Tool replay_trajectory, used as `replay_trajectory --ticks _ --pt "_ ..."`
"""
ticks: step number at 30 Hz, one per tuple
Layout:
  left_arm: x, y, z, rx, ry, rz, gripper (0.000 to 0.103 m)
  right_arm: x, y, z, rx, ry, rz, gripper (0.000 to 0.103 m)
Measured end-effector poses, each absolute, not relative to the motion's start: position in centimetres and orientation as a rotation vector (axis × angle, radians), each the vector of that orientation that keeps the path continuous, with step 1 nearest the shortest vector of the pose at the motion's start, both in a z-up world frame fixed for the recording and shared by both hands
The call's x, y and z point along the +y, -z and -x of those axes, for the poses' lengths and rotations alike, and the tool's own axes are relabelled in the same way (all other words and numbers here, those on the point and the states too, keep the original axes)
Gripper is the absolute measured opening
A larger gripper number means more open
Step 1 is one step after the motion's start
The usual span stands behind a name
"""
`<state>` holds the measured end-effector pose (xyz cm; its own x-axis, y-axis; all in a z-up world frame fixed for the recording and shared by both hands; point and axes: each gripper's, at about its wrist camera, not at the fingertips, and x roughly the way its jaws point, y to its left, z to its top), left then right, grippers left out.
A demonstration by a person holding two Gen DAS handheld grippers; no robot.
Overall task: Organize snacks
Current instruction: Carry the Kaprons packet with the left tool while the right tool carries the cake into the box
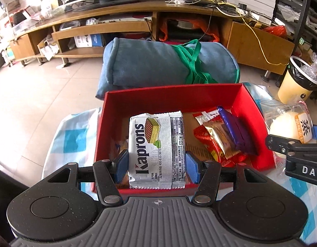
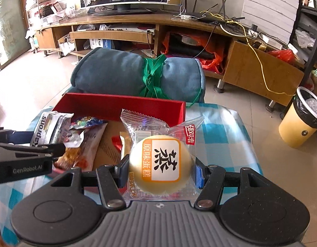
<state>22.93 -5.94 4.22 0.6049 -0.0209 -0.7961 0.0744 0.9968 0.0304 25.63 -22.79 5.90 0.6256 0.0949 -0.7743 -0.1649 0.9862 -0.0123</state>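
two light snacks were held over the red box.
the left gripper [image 1: 156,164] clenched the wafer pack [image 1: 156,150] by its stiff sides; the right gripper [image 2: 160,169] grasped the bagged cake [image 2: 160,162], soft, crushable, slippery film. both hung above the red box [image 1: 175,96] on the checked counter [image 1: 72,138].

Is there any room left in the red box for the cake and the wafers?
Yes. The red box has bare cardboard floor in the middle, between the wafer pack and the candy pile, and along the far wall. The right side is crowded with candy. Outside the box, the checked cloth to its right is bare too.
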Motion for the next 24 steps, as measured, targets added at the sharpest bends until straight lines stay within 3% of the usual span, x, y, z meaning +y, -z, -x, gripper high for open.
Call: replay_trajectory --ticks 24 --pt "-7.0 -1.6 -27.5 0.979 0.015 -0.097 0.065 -20.6 -1.7 -31.3 0.960 -0.188 0.120 0.054"
